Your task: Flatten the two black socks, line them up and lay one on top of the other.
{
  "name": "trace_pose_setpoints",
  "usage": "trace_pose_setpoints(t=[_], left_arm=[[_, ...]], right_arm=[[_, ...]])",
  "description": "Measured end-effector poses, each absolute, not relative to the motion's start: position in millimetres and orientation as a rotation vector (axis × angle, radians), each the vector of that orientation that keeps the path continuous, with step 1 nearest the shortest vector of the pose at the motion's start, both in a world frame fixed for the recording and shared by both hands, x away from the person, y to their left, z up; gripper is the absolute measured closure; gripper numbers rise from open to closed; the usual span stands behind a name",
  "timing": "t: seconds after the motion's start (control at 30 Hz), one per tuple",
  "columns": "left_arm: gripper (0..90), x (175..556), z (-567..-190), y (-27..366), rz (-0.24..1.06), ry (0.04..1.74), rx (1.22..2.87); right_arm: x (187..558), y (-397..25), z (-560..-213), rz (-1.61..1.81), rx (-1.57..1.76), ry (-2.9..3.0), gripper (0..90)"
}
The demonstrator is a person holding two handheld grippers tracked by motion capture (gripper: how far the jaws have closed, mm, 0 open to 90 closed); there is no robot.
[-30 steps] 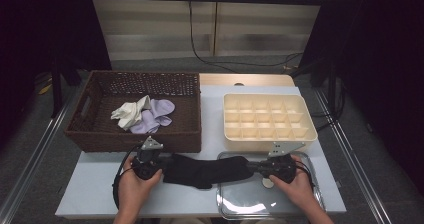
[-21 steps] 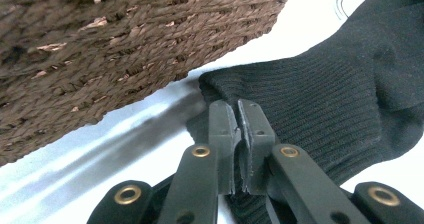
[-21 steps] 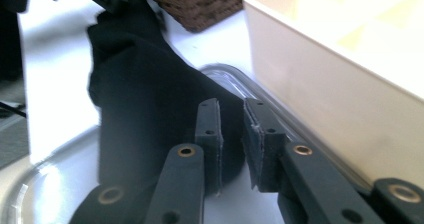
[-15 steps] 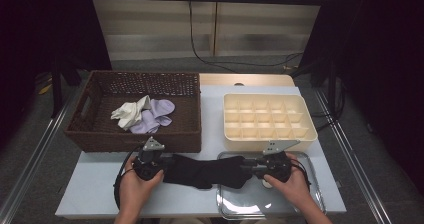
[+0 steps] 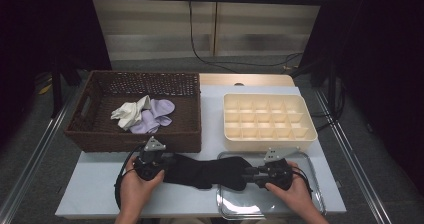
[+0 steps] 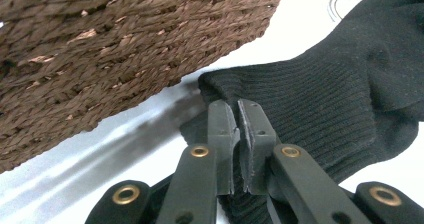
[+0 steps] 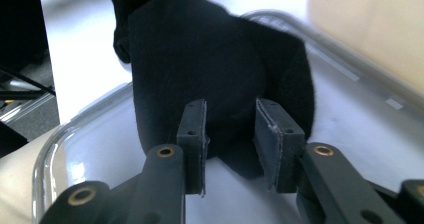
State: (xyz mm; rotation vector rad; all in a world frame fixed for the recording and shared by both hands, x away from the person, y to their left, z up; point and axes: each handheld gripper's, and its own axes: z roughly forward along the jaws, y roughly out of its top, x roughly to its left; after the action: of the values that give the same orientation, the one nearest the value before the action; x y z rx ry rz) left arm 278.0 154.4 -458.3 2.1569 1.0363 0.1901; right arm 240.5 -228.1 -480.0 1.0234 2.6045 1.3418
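A black sock lies stretched along the table's front, its toe end over the clear tray. My left gripper is shut on the sock's ribbed cuff, close beside the wicker basket; the jaws are pressed together on the fabric. My right gripper points left at the toe end. In the right gripper view its jaws stand apart with the sock's toe bulging between them above the tray.
The brown wicker basket at the left holds a white cloth and a lilac one. A cream compartment box stands at the right behind the tray. A cable trails on the floor beyond the table.
My right gripper has moved left across the tray until the sock's toe end sits between its jaws. The left gripper has stayed in place on the cuff.
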Motion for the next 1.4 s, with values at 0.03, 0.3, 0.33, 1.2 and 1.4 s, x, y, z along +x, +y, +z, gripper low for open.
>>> trace_pose_setpoints(t=[0.03, 0.3, 0.33, 1.2, 1.4], left_arm=[[85.1, 278.3, -457.9, 154.4, 0.192, 1.03, 2.171], [85.1, 278.1, -454.3, 159.0, 0.194, 1.04, 2.149], [85.1, 278.1, -453.4, 160.5, 0.183, 1.042, 2.14], [70.3, 266.6, -460.5, 160.5, 0.193, 1.065, 2.188], [71.3, 262.5, -456.6, 165.0, 0.177, 1.062, 2.178]], right_arm=[[240.3, -226.4, -481.3, 1.331, 1.026, 2.614, 72.4], [247.6, -227.0, -465.1, 1.376, 0.997, 2.592, 87.3], [250.0, -230.0, -461.2, 1.41, 1.008, 2.573, 87.2], [255.4, -237.7, -467.6, 1.275, 1.088, 2.462, 74.0], [249.4, -228.8, -454.8, 1.393, 1.03, 2.485, 73.0]])
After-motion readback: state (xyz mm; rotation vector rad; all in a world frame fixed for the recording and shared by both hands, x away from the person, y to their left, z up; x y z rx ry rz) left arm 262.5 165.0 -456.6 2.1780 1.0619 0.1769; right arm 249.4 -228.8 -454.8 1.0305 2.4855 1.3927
